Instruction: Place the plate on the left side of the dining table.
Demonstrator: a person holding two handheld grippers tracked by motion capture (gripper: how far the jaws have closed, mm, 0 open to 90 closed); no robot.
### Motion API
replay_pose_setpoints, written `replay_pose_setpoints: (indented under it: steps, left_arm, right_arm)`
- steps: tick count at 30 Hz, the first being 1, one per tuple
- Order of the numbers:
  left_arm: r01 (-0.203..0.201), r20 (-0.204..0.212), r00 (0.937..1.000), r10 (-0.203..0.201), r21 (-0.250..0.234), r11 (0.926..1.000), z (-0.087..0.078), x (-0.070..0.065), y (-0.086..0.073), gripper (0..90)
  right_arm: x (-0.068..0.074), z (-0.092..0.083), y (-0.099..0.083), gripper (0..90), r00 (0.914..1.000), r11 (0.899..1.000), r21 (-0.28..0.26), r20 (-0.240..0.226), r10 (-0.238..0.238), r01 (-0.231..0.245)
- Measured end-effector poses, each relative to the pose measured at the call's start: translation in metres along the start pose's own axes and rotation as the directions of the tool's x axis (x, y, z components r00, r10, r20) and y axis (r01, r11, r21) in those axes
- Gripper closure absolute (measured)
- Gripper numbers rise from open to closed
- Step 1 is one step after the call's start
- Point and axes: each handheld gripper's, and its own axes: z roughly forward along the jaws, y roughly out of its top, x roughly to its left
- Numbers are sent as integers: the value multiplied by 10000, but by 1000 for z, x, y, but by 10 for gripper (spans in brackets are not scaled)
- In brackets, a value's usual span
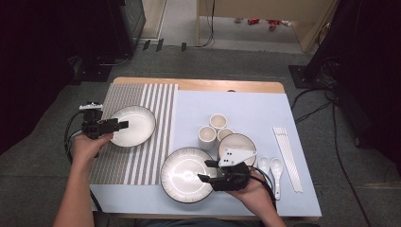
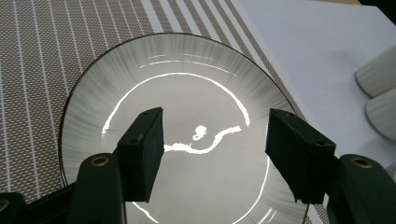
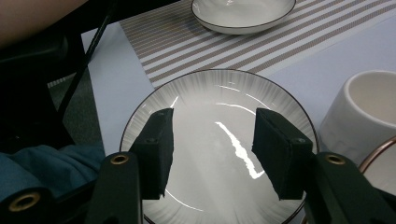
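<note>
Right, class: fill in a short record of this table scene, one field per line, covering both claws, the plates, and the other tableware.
left claw: open, over the plate on the striped mat
right claw: open, over the near plate on the blue cloth
striped mat: on the table's left part
cups: three, clustered mid-table
bowl: beside the cups
spoons: two, white
chopsticks packet: far right

White plate (image 1: 135,125) flat on striped mat, 2nd plate (image 1: 184,176) on blue mat.
</note>
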Motion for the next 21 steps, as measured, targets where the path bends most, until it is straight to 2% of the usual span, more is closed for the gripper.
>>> replay_pose_setpoints:
  steps: [8, 17, 21]
  left_arm:
    - [-422, 84, 9991, 421, 62, 9991, 6, -12, 1, 380]
    - [-338, 115, 9994, 338, 30, 9994, 4, -14, -2, 379]
    - [-459, 102, 9989, 458, 63, 9989, 5, -18, -1, 377]
  right_arm:
    - [-7, -2, 4, 470, 10000, 10000, -15, -17, -4, 4]
    - [-14, -6, 7, 470, 10000, 10000, 23, -40, 80, -80]
    - [-16, -8, 11, 470, 10000, 10000, 49, -14, 13, -13]
